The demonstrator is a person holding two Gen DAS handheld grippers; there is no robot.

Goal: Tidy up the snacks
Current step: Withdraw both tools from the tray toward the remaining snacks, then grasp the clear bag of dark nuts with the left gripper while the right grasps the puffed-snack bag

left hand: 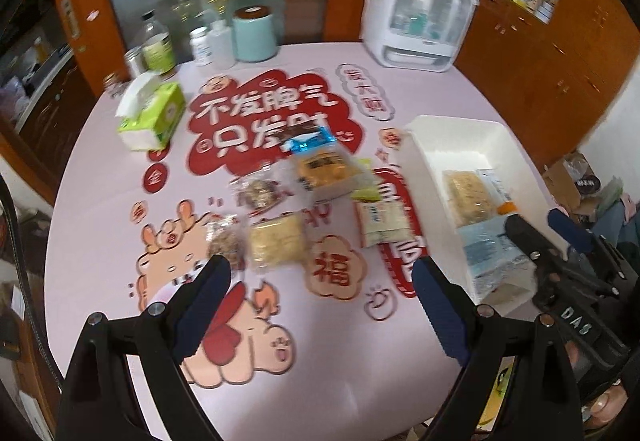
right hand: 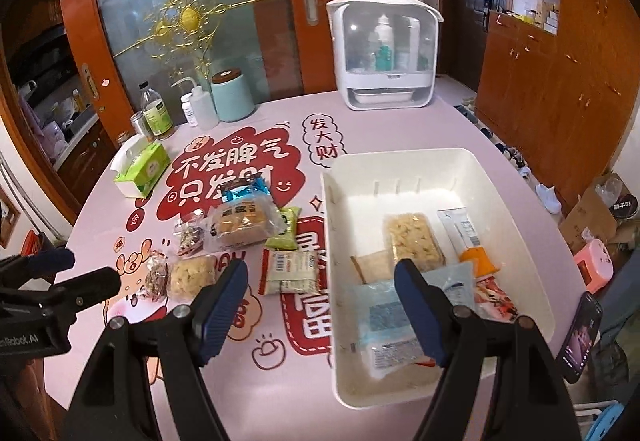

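Beside seven loose snack packets (right hand: 240, 223), both tongs, left (left hand: 320, 277) and right (right hand: 320, 281), gape empty.

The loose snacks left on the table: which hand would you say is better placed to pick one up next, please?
Probably left: its open tongs hang over the snacks, while the right tongs are nearer the bin.

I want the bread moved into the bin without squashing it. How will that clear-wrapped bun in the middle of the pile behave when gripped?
The wrapped bun looks puffy and soft, so it would probably dent under a firm pinch. Its glossy wrapper may slip against the pads. It seems light for its bulk, and its loose wrapper ends would likely flop when lifted toward the white bin.
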